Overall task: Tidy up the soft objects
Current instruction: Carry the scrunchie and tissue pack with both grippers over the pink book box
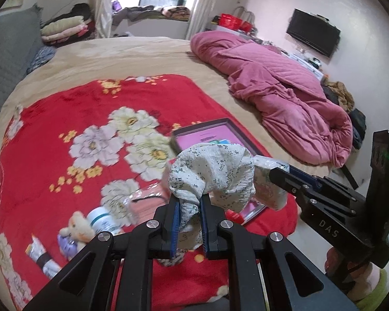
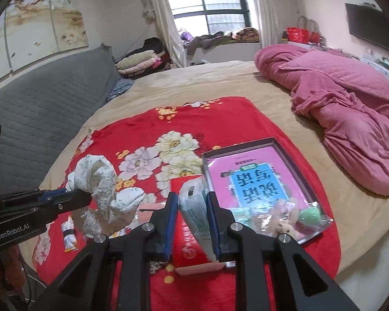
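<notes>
Floral cloth (image 1: 212,173) pinched in left gripper (image 1: 189,207) above red blanket (image 1: 51,129), right gripper (image 2: 192,212) clamped on white plastic packet (image 2: 197,212) (possibly tissues), gift box (image 2: 259,178) beside.

Both grippers are black, with 2 long fingers and blue pads inside. The left gripper (image 1: 189,220) has round silver screws on its arms, and "GenRobot.AI" in white on its side. The right gripper (image 2: 190,223) has silver screws too, "DAS" on its side, and a small green light.
</notes>
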